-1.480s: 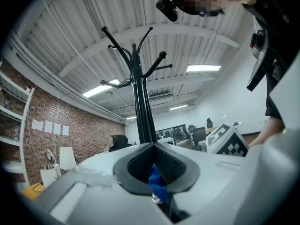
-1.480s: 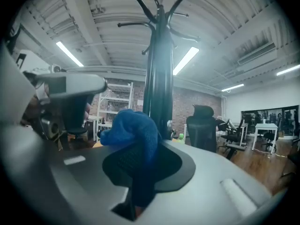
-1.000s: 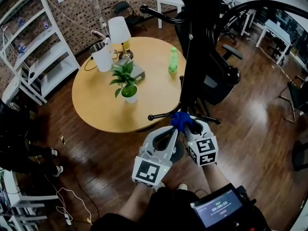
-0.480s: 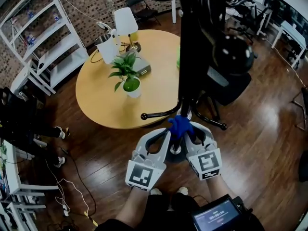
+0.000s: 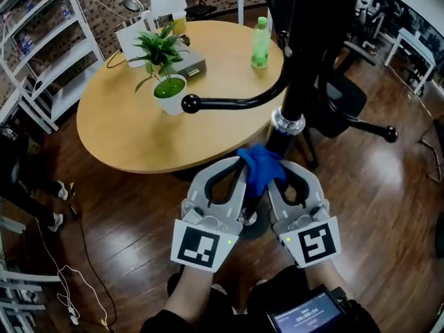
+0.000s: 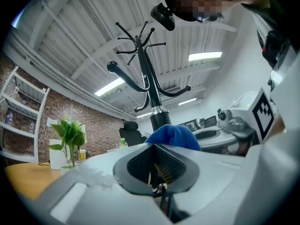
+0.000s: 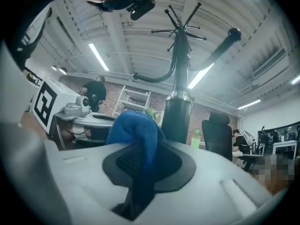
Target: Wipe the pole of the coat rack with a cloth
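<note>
The coat rack's black pole [image 5: 295,82] rises in front of me, with a chrome collar [image 5: 286,122] partway up. A blue cloth [image 5: 260,166] is bunched against the pole just below that collar. My left gripper [image 5: 243,164] and right gripper [image 5: 281,171] sit side by side, tips together at the cloth. In the right gripper view the cloth [image 7: 133,128] hangs down between the shut jaws of the right gripper [image 7: 145,158], with the pole [image 7: 178,102] just behind. In the left gripper view the left gripper [image 6: 154,149] is shut, and the cloth [image 6: 173,136] bulges at its tips.
A curved rack arm with a knob [image 5: 191,103] reaches left over the round wooden table [image 5: 125,130]. On the table stand a potted plant [image 5: 163,68] and a green bottle [image 5: 261,41]. A black office chair [image 5: 340,96] stands behind the pole, and white shelving [image 5: 41,61] is at far left.
The head view has drawn closer to the rack and tilted. Both grippers stay together on the cloth, which now sits just under the chrome collar of the pole.
</note>
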Action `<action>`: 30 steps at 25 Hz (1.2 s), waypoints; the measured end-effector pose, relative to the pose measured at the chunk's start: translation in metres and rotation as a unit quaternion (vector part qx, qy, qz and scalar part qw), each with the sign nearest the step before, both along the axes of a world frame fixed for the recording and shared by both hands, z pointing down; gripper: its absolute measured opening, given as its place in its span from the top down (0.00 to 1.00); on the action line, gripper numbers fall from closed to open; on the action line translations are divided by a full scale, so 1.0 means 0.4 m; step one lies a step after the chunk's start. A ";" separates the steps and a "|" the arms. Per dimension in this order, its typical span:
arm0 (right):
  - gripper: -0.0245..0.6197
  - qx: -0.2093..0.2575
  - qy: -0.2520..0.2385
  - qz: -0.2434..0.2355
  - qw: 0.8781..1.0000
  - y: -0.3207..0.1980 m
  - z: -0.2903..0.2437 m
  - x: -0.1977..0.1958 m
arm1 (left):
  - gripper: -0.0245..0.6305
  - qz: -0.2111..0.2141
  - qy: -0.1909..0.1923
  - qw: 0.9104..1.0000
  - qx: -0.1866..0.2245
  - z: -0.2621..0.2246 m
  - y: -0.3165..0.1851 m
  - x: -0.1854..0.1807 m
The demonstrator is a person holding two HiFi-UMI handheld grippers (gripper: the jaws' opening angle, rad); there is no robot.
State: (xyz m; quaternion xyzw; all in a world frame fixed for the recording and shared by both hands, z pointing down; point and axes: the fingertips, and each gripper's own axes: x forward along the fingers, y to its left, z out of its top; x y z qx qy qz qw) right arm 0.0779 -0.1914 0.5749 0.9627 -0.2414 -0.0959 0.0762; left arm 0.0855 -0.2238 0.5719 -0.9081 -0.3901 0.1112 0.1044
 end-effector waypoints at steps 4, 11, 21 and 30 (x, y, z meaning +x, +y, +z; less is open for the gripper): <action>0.88 -0.010 0.013 -0.004 1.000 -0.015 0.166 0.000 | 0.96 -0.002 0.036 0.999 0.032 0.160 -0.017 0.003; 0.88 -0.011 -0.004 -0.008 1.000 -0.009 0.521 -0.006 | 0.96 0.008 0.053 0.998 0.037 0.467 0.002 -0.007; 0.88 -0.025 -0.166 -0.005 0.986 0.007 0.990 0.003 | 0.96 0.010 -0.058 0.995 0.080 0.890 0.015 0.027; 0.88 -0.045 -0.352 0.000 0.935 -0.009 1.465 0.010 | 0.96 0.017 -0.169 0.976 0.133 1.249 0.000 0.036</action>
